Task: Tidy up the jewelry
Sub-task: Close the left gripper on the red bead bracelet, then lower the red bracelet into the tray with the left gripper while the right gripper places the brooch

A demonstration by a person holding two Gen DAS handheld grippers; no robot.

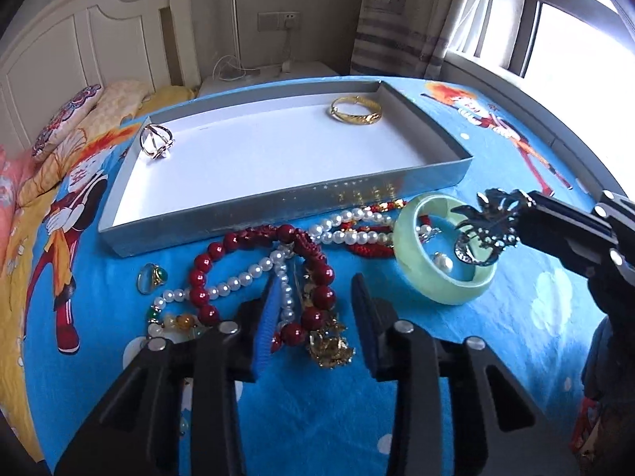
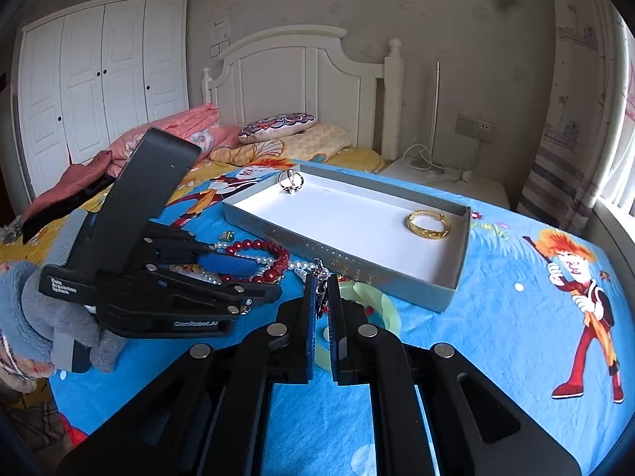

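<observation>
A grey tray [image 1: 246,214] with a white floor lies on the blue bedspread, holding a gold bangle [image 1: 356,110] and a silver ring [image 1: 156,141]. In front of it lies a heap of jewelry: red bead bracelet [image 1: 254,273], pearl strand [image 1: 278,265], gold piece [image 1: 331,347], green-stone ring [image 1: 152,276], jade bangle [image 1: 440,254]. My left gripper [image 1: 315,313] is open just above the heap. My right gripper [image 2: 322,309] is shut on a silver brooch [image 1: 486,230] and holds it above the jade bangle. The tray also shows in the right wrist view [image 2: 460,273].
The bed's white headboard [image 2: 301,75], pillows [image 2: 278,125] and a folded pink quilt [image 2: 170,131] lie beyond the tray. A nightstand [image 2: 448,182] with a cable stands at the back right. A window [image 1: 575,39] with curtains is on the right.
</observation>
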